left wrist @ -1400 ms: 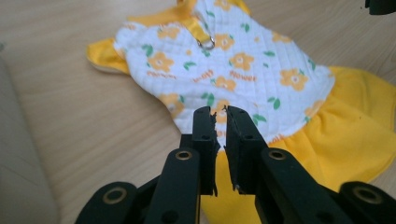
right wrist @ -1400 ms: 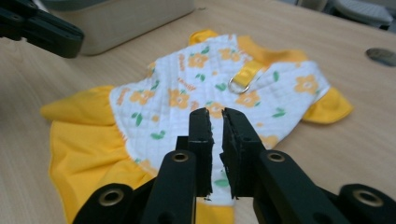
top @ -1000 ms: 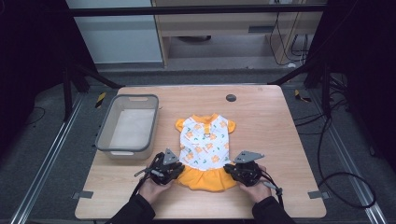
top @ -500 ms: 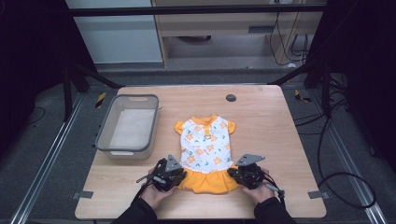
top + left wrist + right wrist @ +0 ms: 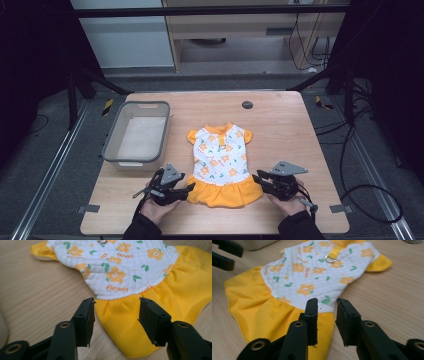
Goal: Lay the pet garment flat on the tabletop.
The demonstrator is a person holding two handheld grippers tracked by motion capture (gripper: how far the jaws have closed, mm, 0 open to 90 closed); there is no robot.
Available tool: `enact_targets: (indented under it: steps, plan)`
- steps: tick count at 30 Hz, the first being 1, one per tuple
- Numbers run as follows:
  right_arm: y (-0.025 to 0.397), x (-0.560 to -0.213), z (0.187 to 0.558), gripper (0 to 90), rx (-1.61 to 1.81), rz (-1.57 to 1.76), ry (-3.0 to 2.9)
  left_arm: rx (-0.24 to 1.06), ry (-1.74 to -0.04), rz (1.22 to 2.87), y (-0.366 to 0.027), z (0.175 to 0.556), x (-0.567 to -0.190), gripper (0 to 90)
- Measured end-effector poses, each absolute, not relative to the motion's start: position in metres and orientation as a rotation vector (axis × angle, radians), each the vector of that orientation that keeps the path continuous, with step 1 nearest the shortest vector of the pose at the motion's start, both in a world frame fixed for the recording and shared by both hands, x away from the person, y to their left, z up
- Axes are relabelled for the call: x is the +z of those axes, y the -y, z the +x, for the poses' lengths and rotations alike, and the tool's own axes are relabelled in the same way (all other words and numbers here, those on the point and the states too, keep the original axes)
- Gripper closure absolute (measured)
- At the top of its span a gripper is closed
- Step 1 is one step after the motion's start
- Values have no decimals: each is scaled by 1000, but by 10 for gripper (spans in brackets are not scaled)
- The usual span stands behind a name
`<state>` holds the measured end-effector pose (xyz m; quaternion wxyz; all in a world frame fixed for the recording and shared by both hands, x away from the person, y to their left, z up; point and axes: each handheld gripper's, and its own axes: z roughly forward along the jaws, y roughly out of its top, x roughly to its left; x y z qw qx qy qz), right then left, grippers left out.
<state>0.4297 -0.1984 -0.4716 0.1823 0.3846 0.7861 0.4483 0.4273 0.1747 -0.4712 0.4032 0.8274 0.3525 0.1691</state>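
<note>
A small dress (image 5: 221, 160) lies flat on the wooden table (image 5: 300, 130), with a white flower-print top and a yellow skirt (image 5: 225, 192) toward me. A metal ring (image 5: 329, 258) sits near its collar. My left gripper (image 5: 186, 190) is at the skirt's left corner. In the left gripper view it (image 5: 116, 301) is open, its jaws wide apart over the seam between top and skirt (image 5: 125, 315). My right gripper (image 5: 260, 179) is at the skirt's right corner. In the right gripper view it (image 5: 326, 300) is open with a narrower gap, low over the skirt's edge (image 5: 274, 312).
A grey plastic bin (image 5: 137, 132) stands to the left of the dress. A small dark round disc (image 5: 247, 105) sits near the table's far edge. The left gripper's jaws (image 5: 224, 255) show at the top left of the right gripper view.
Both hands have slid a little toward the near edge and slightly apart. The skirt's hem now lies a bit wider on the table.
</note>
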Motion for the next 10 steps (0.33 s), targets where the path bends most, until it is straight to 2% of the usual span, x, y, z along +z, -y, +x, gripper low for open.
enact_targets:
  steps: [3, 6, 10]
  plan:
    - [211, -472, 428, 581, 1241, 1122, -2164, 432, -894, 2064, -184, 422, -470, 371]
    - [224, -474, 427, 481, 1219, 1156, -2108, 437, -891, 2049, -194, 416, -468, 356]
    - [242, -477, 424, 424, 1198, 1222, -2055, 445, -905, 2018, -210, 411, -468, 326]
